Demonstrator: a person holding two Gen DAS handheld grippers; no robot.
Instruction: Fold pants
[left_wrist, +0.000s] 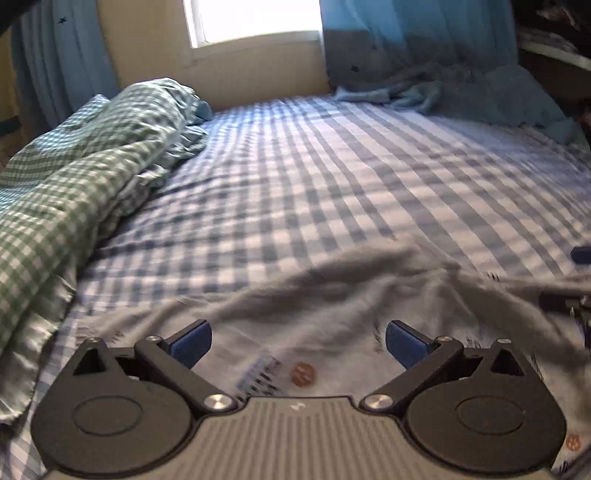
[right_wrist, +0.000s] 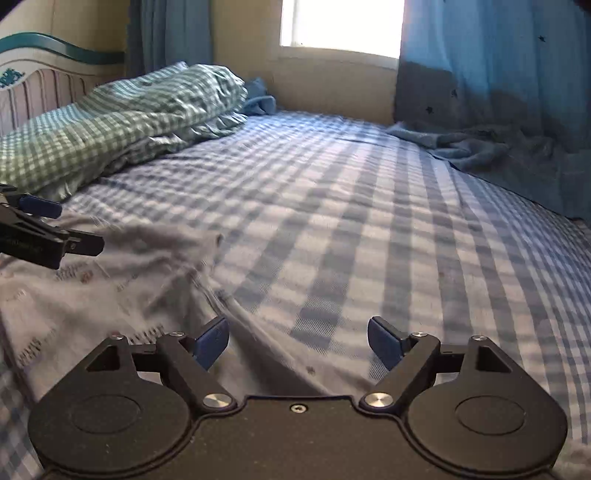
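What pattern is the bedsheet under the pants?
Blue and white check on the bedsheet, clearest in the right wrist view; the pants are pale grey with small prints.

Pants (left_wrist: 332, 314) on the bed sheet (left_wrist: 332, 177), quilt (left_wrist: 74, 177) heaped left, window (left_wrist: 255, 18) behind.

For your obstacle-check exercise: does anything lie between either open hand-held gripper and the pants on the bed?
Nothing visible does. The pants lie directly below the left hand-held gripper and the right hand-held gripper, both open and holding nothing.
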